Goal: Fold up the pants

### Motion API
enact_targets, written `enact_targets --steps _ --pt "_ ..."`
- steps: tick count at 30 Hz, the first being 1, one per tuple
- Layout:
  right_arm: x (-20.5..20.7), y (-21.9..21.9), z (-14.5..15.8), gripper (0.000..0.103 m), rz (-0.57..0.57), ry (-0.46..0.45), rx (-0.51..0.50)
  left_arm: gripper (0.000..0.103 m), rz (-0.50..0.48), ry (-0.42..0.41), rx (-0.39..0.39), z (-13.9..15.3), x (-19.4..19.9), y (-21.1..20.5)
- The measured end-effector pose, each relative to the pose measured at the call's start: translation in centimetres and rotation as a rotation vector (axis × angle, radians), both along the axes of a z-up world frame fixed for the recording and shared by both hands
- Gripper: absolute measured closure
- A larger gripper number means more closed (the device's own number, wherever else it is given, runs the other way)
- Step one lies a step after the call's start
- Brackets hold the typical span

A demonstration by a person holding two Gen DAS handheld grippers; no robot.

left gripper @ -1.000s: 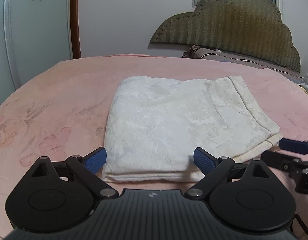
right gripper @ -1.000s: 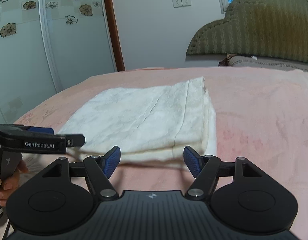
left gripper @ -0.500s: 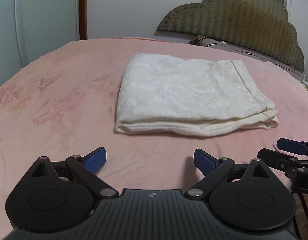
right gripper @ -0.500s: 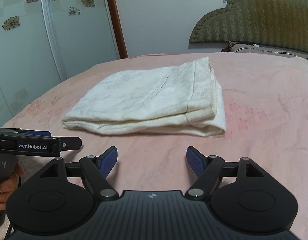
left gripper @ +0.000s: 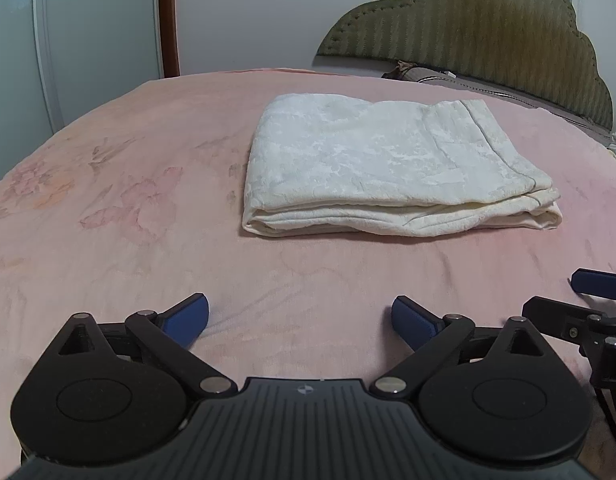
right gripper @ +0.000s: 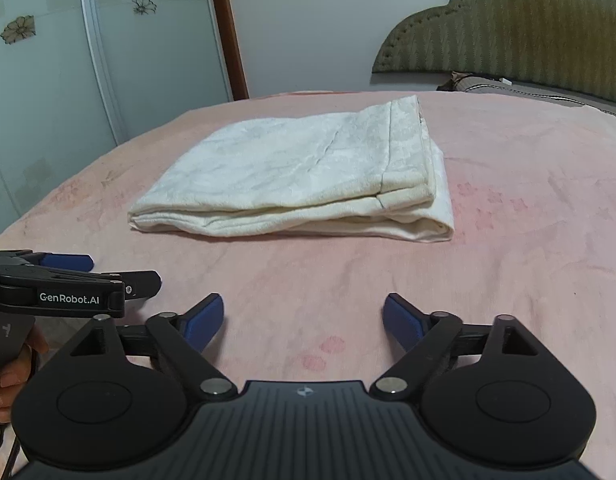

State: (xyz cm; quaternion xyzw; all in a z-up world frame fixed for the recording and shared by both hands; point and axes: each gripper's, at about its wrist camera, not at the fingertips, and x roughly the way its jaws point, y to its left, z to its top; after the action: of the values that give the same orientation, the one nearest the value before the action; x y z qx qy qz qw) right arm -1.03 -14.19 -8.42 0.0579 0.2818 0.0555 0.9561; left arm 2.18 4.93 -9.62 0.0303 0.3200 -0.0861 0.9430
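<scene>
The cream-white pants (left gripper: 383, 164) lie folded into a flat rectangular stack on the pink bed; they also show in the right wrist view (right gripper: 304, 176). My left gripper (left gripper: 300, 316) is open and empty, well short of the stack's near edge. My right gripper (right gripper: 304, 318) is open and empty, also back from the stack. Each gripper shows at the edge of the other's view: the right one (left gripper: 587, 296) at the left view's right edge, the left one (right gripper: 80, 276) at the right view's left edge.
The pink floral bedspread (left gripper: 108, 208) stretches all around the stack. An olive padded headboard (left gripper: 487, 32) and a pillow (left gripper: 447, 80) lie beyond it. A wardrobe with flower decals (right gripper: 68, 60) stands to the left.
Both grippers have pulled back from the folded pants toward the near side of the bed. The pants stay still; the jaws stay open.
</scene>
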Motion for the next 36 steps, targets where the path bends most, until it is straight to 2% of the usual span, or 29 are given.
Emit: enact_targets --steps 12,36 --pt "0.2 0.8 -0.5 0.004 -0.016 0.040 -0.057 0.000 0.003 -0.010 0.017 -0.3 -0.1 -0.1" --pt "0.4 1.7 -0.9 0.000 -0.022 0.053 -0.121 0.000 0.003 -0.015 0.014 -0.4 -0.1 0.2"
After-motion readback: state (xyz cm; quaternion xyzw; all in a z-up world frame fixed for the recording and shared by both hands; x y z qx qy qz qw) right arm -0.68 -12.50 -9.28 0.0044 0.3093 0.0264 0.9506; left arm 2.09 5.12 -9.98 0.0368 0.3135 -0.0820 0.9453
